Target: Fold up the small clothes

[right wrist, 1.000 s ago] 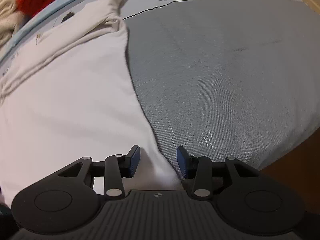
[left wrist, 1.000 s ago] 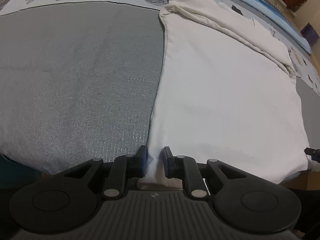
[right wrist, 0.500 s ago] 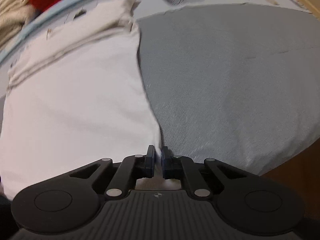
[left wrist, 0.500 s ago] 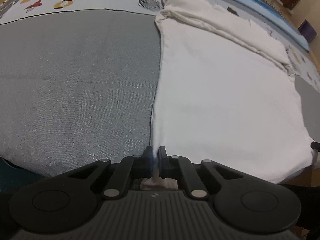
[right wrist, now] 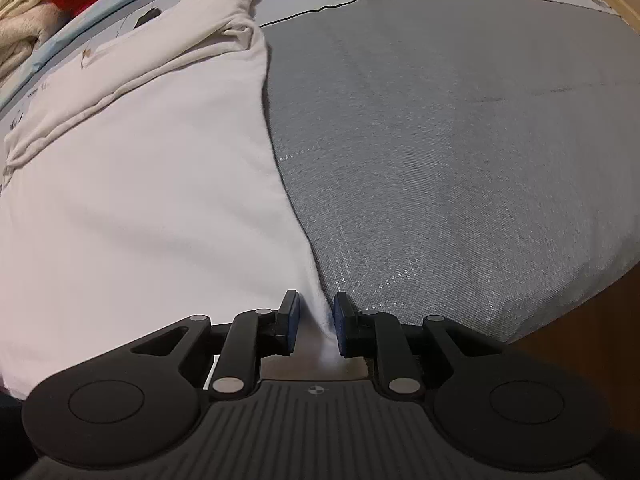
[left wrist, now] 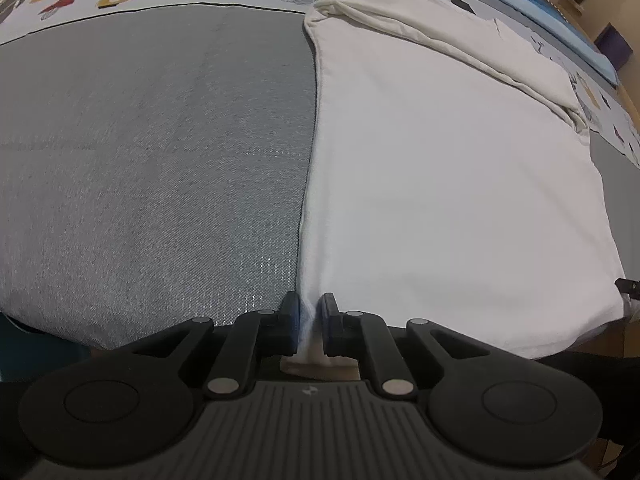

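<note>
Both grippers angled steeply down, left gripper [left wrist: 308,312] opening, seemingly still pinching white garment [left wrist: 440,184] corner, right gripper [right wrist: 314,312] opening around it

Both grippers [left wrist: 308,312] [right wrist: 316,312] closed on the white garment [left wrist: 440,180], now reopening.

A white garment [left wrist: 440,168], spread flat on a grey cloth [left wrist: 152,160] with its far end folded back into a rumpled band, is seen with its near edge at the cloth's front rim, one corner there being puckered upward.
</note>
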Demonstrator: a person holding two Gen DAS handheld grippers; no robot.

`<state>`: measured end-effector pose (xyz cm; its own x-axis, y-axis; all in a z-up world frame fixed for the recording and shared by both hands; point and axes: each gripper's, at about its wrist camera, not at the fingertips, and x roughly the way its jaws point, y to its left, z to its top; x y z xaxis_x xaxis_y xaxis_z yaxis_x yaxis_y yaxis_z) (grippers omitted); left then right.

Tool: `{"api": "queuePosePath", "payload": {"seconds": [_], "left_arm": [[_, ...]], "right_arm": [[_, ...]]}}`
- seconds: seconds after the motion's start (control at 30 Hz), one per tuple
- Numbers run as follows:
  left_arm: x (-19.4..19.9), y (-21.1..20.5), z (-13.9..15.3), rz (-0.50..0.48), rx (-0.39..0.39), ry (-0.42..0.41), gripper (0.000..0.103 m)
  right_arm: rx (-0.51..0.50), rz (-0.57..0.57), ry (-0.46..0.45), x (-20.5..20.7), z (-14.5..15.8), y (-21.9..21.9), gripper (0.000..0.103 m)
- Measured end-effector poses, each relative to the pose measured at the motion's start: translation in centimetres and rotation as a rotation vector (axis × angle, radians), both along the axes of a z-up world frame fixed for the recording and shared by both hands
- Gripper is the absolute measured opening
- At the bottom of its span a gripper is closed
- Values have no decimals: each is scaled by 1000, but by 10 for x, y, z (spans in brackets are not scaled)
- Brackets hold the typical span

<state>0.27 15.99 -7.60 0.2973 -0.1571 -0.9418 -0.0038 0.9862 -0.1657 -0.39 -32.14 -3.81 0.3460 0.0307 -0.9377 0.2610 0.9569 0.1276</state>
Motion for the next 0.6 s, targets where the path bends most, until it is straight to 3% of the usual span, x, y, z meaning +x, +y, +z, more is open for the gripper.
{"api": "queuePosePath", "payload": {"seconds": [0.03, 0.07, 0.2, 0.33, 0.47, 0.6], "left_arm": [[1, 0, 0, -1, 2, -4, 8], [1, 0, 1, 1, 3, -10, 6], [-2, 3, 4, 21, -9, -16, 7], [-2, 7, 0, 41, -29, 10, 10], [-3, 5, 0, 28, -17, 7, 11], [-3, 4, 0, 22, -11, 5, 11]], "right_arm": [[-1, 10, -3, -1, 1, 1, 16], [6, 18, -8, -2, 2, 1, 5], [34, 8, -32, -2, 7, -4, 5], [56, -27, 2, 0, 1, -8, 9], [23, 41, 8, 1, 3, 2, 11], [28, 37, 13, 2, 4, -1, 11]]}}
